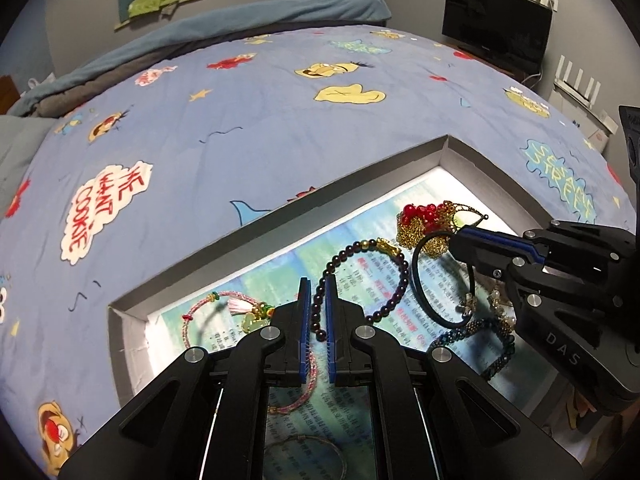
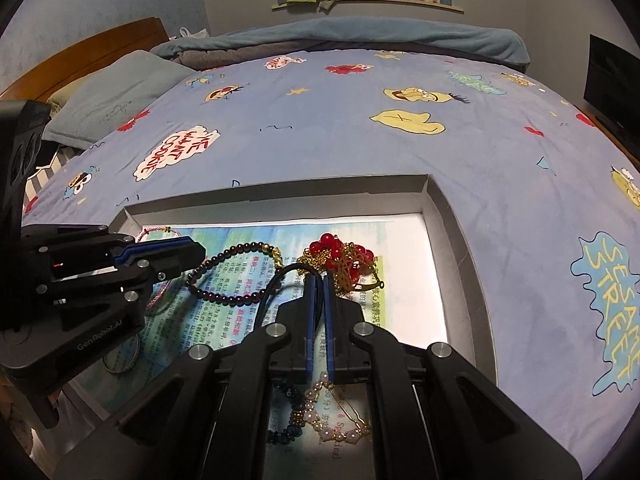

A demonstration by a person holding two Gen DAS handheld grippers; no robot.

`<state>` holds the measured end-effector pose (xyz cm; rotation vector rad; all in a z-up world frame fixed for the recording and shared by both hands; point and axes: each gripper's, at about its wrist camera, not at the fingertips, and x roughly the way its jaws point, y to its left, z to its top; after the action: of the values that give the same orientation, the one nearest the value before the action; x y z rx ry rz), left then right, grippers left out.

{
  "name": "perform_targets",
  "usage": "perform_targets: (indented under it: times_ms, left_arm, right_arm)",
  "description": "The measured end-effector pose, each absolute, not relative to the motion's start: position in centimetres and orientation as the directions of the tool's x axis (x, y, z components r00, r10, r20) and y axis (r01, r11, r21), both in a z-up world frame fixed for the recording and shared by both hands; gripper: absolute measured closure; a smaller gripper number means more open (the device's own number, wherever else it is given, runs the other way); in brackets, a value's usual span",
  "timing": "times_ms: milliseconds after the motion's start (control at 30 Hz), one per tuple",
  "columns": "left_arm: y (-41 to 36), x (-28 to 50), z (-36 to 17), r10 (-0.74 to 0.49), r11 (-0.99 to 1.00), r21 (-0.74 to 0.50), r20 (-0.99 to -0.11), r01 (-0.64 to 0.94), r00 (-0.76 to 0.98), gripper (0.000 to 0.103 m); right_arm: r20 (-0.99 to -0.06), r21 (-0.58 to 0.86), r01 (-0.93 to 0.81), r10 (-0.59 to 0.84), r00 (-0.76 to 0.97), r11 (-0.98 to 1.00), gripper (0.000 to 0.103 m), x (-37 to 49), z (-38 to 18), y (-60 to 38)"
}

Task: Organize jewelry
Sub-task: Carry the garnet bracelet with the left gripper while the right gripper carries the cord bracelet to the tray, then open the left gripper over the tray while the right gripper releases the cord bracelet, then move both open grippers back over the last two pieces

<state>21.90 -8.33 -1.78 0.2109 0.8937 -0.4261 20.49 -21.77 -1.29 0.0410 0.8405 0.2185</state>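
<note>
Both tools work inside the shallow grey box (image 2: 456, 240) lying on the printed bedspread (image 1: 240, 128).

Left gripper (image 1: 319, 292): jaws drawn narrow, with the dark purple bead bracelet (image 1: 400, 280) running between the blue pads (image 1: 306, 320). It appears pinched, though contact on both pads cannot be confirmed.

Right gripper (image 2: 319, 292): jaws equally narrow, closed on the black cord loop (image 2: 276, 284), which passes between its pads.

Hazards from here:
- Just ahead of the right gripper's tips, the cord loop touches the gold chain cluster with red beads (image 2: 344, 256). Lifting the loop could drag the chain along, or snag it.
- The loop also overlaps the far end of the bead bracelet, near its gold charm (image 1: 386, 246). If the tools pull apart, the two pieces may catch and tangle.
- A bead strand gripped at one point can roll out of the pads.
- Beneath the right gripper lie a pearl strand (image 2: 336, 428) and a blue beaded bracelet (image 2: 288, 420); a low sweep would scatter them.
</note>
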Motion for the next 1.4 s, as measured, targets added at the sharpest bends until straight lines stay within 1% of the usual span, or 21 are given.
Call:
perform_targets:
  times_ms: [33,67,167,233,300,400,433,467,500,533,633,667,700,733,767,800,867,967,1067,1200,1400]
  left_arm:
    - [-8.3,21.8,-1.7,-0.269,0.897,0.004,-0.787,0.441,0.555,0.086]
    - [-8.2,21.7,-1.6,-0.267,0.900,0.008,-0.782,0.436,0.564,0.086]
    - [-7.8,21.4,-1.1,-0.274,0.902,0.003,-0.768,0.432,0.578,0.086]
    - [-7.6,21.1,-0.8,-0.270,0.902,0.013,-0.761,0.431,0.589,0.085]
    - [-7.1,20.6,-0.5,-0.257,0.906,0.029,-0.755,0.422,0.604,0.084]
    - [-6.3,20.1,0.0,-0.258,0.914,0.018,-0.745,0.406,0.615,0.083]
    - [-5.9,19.8,0.3,-0.262,0.917,0.009,-0.738,0.398,0.621,0.080]
    - [-5.3,19.2,0.7,-0.268,0.921,0.001,-0.724,0.390,0.635,0.074]
    - [-5.0,18.6,1.0,-0.265,0.925,0.003,-0.710,0.379,0.652,0.058]
    - [-4.5,17.9,1.4,-0.259,0.931,0.007,-0.688,0.364,0.678,0.048]
    - [-3.5,16.6,2.0,-0.265,0.937,-0.009,-0.671,0.350,0.692,0.048]
    - [-3.1,16.2,2.2,-0.263,0.940,-0.011,-0.664,0.342,0.700,0.047]
    - [-2.9,15.8,2.3,-0.263,0.941,-0.014,-0.657,0.338,0.706,0.043]
    - [-2.6,15.4,2.5,-0.262,0.943,-0.014,-0.650,0.333,0.714,0.031]
    - [-2.3,14.8,2.7,-0.251,0.947,-0.007,-0.636,0.320,0.730,0.026]
    - [-2.1,14.3,2.8,-0.246,0.950,-0.001,-0.623,0.313,0.743,0.024]
    - [-1.9,13.6,3.2,-0.239,0.951,0.011,-0.611,0.310,0.755,0.024]
    - [-1.5,12.3,3.7,-0.239,0.952,0.011,-0.601,0.307,0.763,0.023]
    - [-0.8,11.0,4.5,-0.247,0.953,0.001,-0.575,0.302,0.780,0.013]
    - [0.0,9.4,5.6,-0.267,0.952,-0.024,-0.553,0.306,0.789,0.013]
    - [1.4,7.2,6.7,-0.264,0.957,-0.041,-0.529,0.287,0.806,0.008]
  right_arm:
    - [-0.734,0.123,-0.177,0.210,0.645,0.976,0.094,20.4,-1.3,-21.8]
    - [-0.733,0.123,-0.177,0.209,0.647,0.977,0.090,20.4,-1.2,-21.8]
    - [-0.731,0.116,-0.175,0.203,0.651,0.978,0.089,20.1,-1.1,-21.8]
    - [-0.728,0.118,-0.176,0.205,0.654,0.977,0.081,19.9,-0.9,-21.9]
    - [-0.722,0.117,-0.173,0.203,0.662,0.978,0.067,19.6,-0.7,-22.1]
    - [-0.717,0.119,-0.163,0.198,0.669,0.979,0.062,19.2,-0.5,-22.4]
    - [-0.715,0.119,-0.157,0.194,0.672,0.980,0.060,19.0,-0.4,-22.5]
    - [-0.711,0.116,-0.154,0.190,0.677,0.981,0.054,18.8,-0.2,-22.6]
    - [-0.707,0.110,-0.152,0.185,0.683,0.982,0.050,18.6,0.0,-22.7]
    - [-0.701,0.103,-0.150,0.179,0.690,0.983,0.048,18.3,0.2,-22.7]
    - [-0.686,0.099,-0.135,0.165,0.709,0.986,0.038,17.6,0.8,-23.0]
    - [-0.679,0.101,-0.132,0.165,0.715,0.986,0.029,17.4,1.0,-23.1]
    - [-0.672,0.102,-0.130,0.164,0.722,0.986,0.022,17.1,1.3,-23.1]
    - [-0.663,0.099,-0.125,0.159,0.732,0.987,0.019,16.8,1.6,-23.2]
    - [-0.654,0.099,-0.118,0.154,0.741,0.988,0.014,16.5,2.0,-23.4]
    - [-0.649,0.101,-0.114,0.152,0.745,0.988,0.008,16.4,2.1,-23.4]
    - [-0.629,0.115,-0.103,0.153,0.762,0.988,0.006,15.8,2.7,-23.8]
    - [-0.614,0.109,-0.073,0.125,0.779,0.991,0.006,14.8,3.6,-24.3]
    - [-0.595,0.104,-0.066,0.115,0.795,0.992,0.005,13.5,4.5,-24.8]
    - [-0.592,0.105,-0.057,0.109,0.798,0.993,0.005,12.2,5.5,-25.6]
    - [-0.564,0.106,-0.025,0.081,0.822,0.994,0.005,9.7,7.2,-26.9]
